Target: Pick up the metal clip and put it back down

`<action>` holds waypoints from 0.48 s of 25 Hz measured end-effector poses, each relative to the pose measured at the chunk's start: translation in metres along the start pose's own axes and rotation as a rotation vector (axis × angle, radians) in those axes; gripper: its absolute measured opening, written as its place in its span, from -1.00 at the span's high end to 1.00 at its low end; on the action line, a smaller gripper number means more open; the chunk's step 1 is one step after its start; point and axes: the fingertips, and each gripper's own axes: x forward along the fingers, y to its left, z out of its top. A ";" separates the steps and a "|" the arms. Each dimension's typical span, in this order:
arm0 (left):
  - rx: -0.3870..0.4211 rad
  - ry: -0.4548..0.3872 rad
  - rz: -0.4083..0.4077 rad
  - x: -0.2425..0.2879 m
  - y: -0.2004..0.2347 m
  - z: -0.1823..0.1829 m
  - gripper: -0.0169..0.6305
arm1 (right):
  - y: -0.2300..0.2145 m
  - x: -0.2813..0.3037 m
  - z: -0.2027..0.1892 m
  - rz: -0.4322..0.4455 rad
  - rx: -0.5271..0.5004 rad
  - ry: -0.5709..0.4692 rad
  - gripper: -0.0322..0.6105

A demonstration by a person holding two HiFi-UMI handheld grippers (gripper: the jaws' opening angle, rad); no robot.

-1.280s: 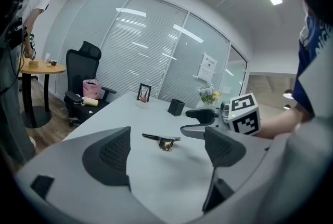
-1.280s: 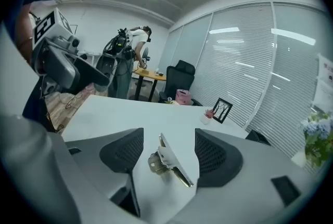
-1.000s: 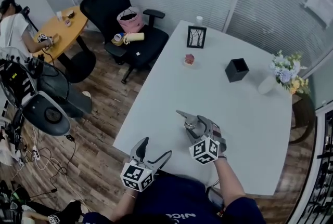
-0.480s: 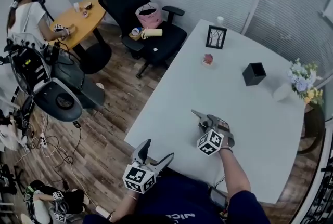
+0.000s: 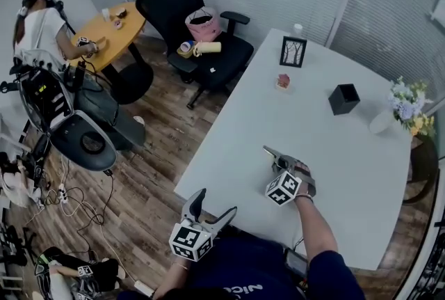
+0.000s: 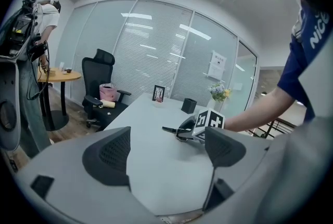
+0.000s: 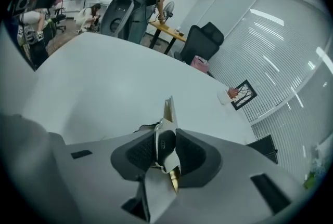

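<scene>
The metal clip (image 7: 167, 112) stands on edge between the pads of my right gripper (image 7: 165, 149). Its jaws are closing, and both pads touch the clip's sides. The clip's pointed end sticks out past the fingertips. In the head view the right gripper (image 5: 281, 165) rests low on the white table (image 5: 334, 145), with the clip (image 5: 270, 152) pointing up-left. My left gripper (image 5: 212, 209) hangs open with nothing in it, off the table's near edge by the person's body. From the left gripper view (image 6: 166, 155) the right gripper (image 6: 195, 127) and the clip (image 6: 169, 129) lie ahead.
A framed picture (image 5: 293, 51), a small red object (image 5: 283, 81), a black box (image 5: 343, 98) and a vase of flowers (image 5: 407, 100) stand at the table's far end. A black office chair (image 5: 201, 20) with a pink bag sits beyond the left edge. A person sits at a round table far left.
My right gripper's jaws have narrowed onto the clip on the table. The head view has shifted slightly; the left gripper stays open near the table's edge.
</scene>
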 end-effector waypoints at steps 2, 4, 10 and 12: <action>0.003 0.000 -0.006 -0.001 0.001 0.000 -0.43 | -0.005 -0.006 0.006 -0.013 0.060 -0.027 0.55; 0.007 -0.002 -0.013 0.000 0.002 0.001 -0.43 | -0.012 -0.013 0.013 -0.025 0.117 -0.060 0.56; 0.006 -0.007 -0.057 0.003 0.001 0.005 -0.43 | -0.029 -0.050 0.036 -0.062 0.224 -0.154 0.57; 0.006 -0.012 -0.076 0.005 0.000 0.006 -0.43 | -0.033 -0.067 0.042 -0.086 0.237 -0.192 0.57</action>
